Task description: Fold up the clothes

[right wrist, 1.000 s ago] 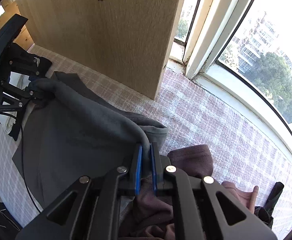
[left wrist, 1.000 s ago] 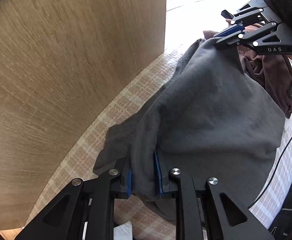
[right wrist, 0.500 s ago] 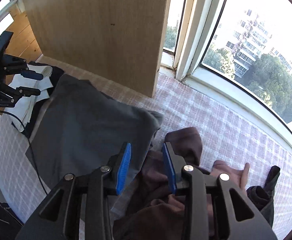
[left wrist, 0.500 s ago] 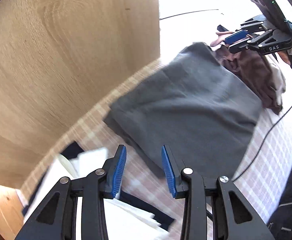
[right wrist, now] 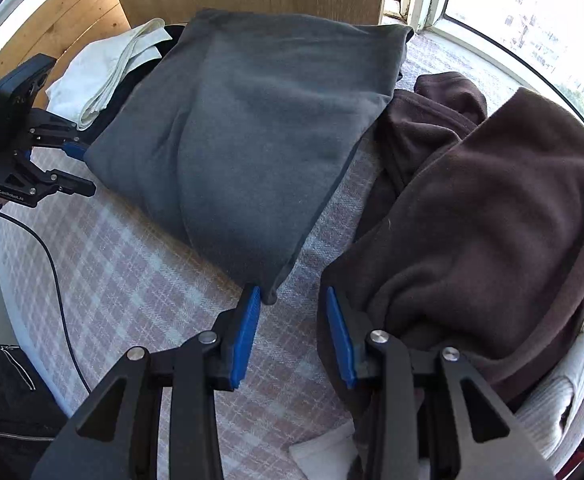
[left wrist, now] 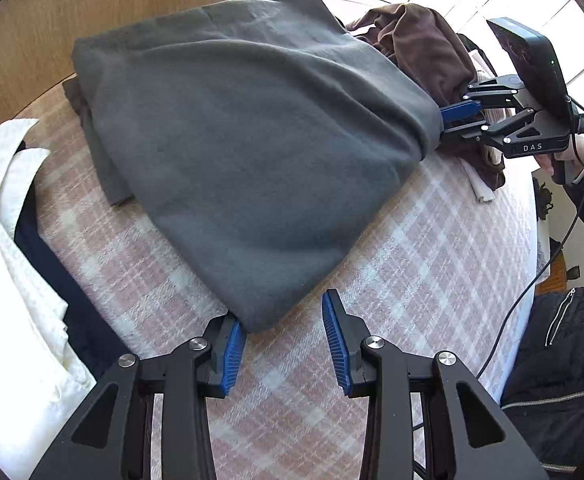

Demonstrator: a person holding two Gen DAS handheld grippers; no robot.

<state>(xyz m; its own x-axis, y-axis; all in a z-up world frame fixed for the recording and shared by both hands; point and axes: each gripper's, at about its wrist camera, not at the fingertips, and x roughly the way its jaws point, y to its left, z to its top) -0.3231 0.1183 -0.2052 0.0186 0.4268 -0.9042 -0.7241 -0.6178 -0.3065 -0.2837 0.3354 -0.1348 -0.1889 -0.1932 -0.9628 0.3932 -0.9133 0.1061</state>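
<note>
The grey garment [left wrist: 248,148] lay folded into a rough rectangle on the checked pink-and-white bedcover [left wrist: 431,248], its far edge close against a wooden panel [left wrist: 92,8]. The left gripper [left wrist: 284,340] sat low at one near corner of the garment, its 2 blue-padded fingers [left wrist: 230,354] spread apart; the corner of the cloth touched the inner face of one pad, and nothing was clamped between them. The right gripper [right wrist: 292,330] was posed the same way at the other near corner, level with the bedcover and pointing along the garment's edge, its fingers [right wrist: 246,334] likewise apart, one pad touching the grey corner, the other pressed against a brown fleece garment [right wrist: 483,216] heaped just beside the grey one. In the left wrist view the right gripper [left wrist: 457,120] appeared from the side with its fingers parted at the garment's edge, and a hand [left wrist: 563,156] in a dark sleeve gripped its handle below a black camera block. In the right wrist view the left gripper [right wrist: 78,168] showed its fingers open at the opposite corner. White folded clothes [right wrist: 104,68] over something dark lay beside the grey garment on its far-left side. A black cable [left wrist: 531,280] trailed across the bedcover's edge toward a black zipped jacket [left wrist: 563,360].
</note>
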